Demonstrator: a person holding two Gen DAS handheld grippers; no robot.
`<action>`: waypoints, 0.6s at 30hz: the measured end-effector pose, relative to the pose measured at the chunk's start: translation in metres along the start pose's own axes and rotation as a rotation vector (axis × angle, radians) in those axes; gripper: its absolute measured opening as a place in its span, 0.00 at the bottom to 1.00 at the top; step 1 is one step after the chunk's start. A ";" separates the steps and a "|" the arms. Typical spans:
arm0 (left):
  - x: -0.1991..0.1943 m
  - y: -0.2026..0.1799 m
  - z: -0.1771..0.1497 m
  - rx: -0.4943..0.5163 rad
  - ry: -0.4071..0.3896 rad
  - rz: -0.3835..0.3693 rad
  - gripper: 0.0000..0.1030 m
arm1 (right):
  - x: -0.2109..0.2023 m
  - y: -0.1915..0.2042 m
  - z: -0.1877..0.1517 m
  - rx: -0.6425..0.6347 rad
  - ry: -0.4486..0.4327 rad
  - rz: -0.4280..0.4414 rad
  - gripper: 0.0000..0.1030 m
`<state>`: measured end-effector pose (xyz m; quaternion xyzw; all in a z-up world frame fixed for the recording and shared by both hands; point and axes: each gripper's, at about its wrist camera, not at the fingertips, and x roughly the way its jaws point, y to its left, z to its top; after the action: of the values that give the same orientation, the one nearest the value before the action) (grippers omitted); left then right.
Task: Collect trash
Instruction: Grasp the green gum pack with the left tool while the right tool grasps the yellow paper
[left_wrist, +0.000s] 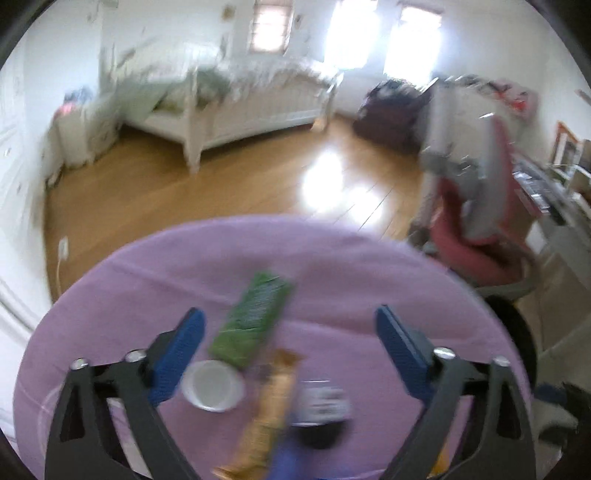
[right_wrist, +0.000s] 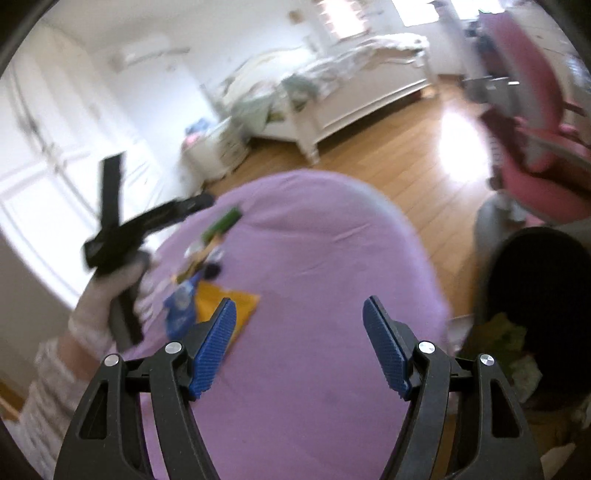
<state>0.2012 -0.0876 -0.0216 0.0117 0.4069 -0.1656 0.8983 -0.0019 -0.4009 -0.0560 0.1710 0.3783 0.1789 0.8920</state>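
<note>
Both grippers, left (left_wrist: 290, 326) and right (right_wrist: 299, 317), gape wide and empty over the table (left_wrist: 369, 266), where the green wrapper (left_wrist: 253, 319) beside the cup (left_wrist: 213, 384) looks light, crinkly, best pinched mid-body.

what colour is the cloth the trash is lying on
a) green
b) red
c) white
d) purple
d: the green wrapper, the white cup and the other litter lie on a purple cloth that covers the round table, as the right wrist view also shows.
</note>
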 end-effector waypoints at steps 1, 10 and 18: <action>0.009 0.008 0.002 -0.007 0.034 -0.014 0.73 | 0.008 0.009 0.000 -0.007 0.016 0.015 0.69; 0.052 0.008 0.012 0.095 0.135 -0.002 0.50 | 0.067 0.059 0.001 -0.082 0.122 0.031 0.69; 0.048 0.025 0.009 0.055 0.120 -0.022 0.32 | 0.107 0.086 0.000 -0.232 0.201 -0.093 0.54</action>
<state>0.2454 -0.0794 -0.0536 0.0417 0.4554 -0.1854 0.8698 0.0509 -0.2771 -0.0840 0.0303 0.4499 0.1962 0.8707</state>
